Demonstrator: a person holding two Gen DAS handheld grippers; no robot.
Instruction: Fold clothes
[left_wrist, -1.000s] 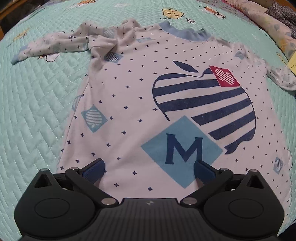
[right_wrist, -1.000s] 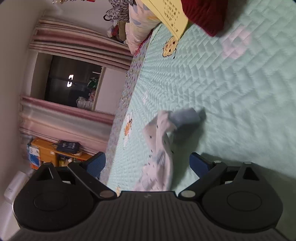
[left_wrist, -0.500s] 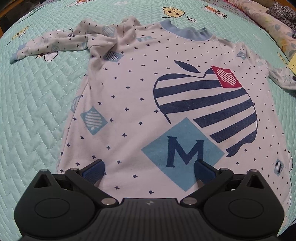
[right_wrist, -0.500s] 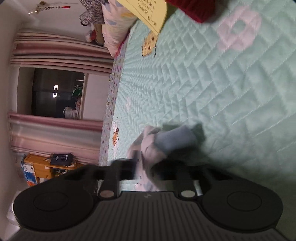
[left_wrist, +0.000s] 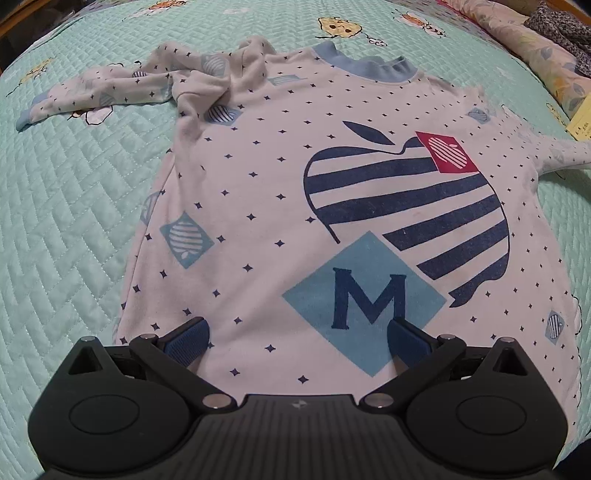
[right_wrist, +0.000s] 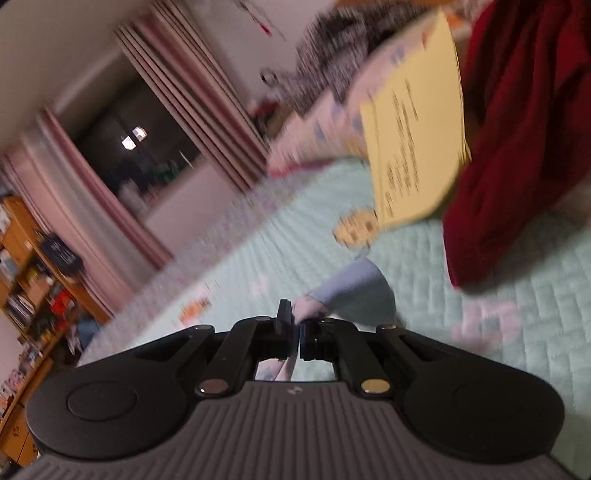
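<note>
A white long-sleeved shirt (left_wrist: 280, 199) with a striped apple print and a blue "M" diamond lies face up on the mint quilted bed cover (left_wrist: 62, 206). Its left sleeve (left_wrist: 103, 92) lies bunched toward the far left. My left gripper (left_wrist: 295, 334) is open and empty, its fingers hovering over the shirt's lower hem. My right gripper (right_wrist: 295, 328) is shut on the shirt's right sleeve (right_wrist: 314, 306), just behind its blue cuff (right_wrist: 351, 280), which sticks out beyond the fingertips. The right wrist view is motion-blurred.
A yellow printed sheet (right_wrist: 413, 147) and a dark red cloth (right_wrist: 517, 140) lie on the bed beyond the right gripper. Floral pillows (left_wrist: 535, 55) line the far right. Pink curtains (right_wrist: 92, 221) and wooden shelves (right_wrist: 33, 280) stand past the bed's edge.
My right gripper closed on the sleeve near the cuff and swung, so its view turned. My left gripper drifted slightly back over the hem, staying open.
</note>
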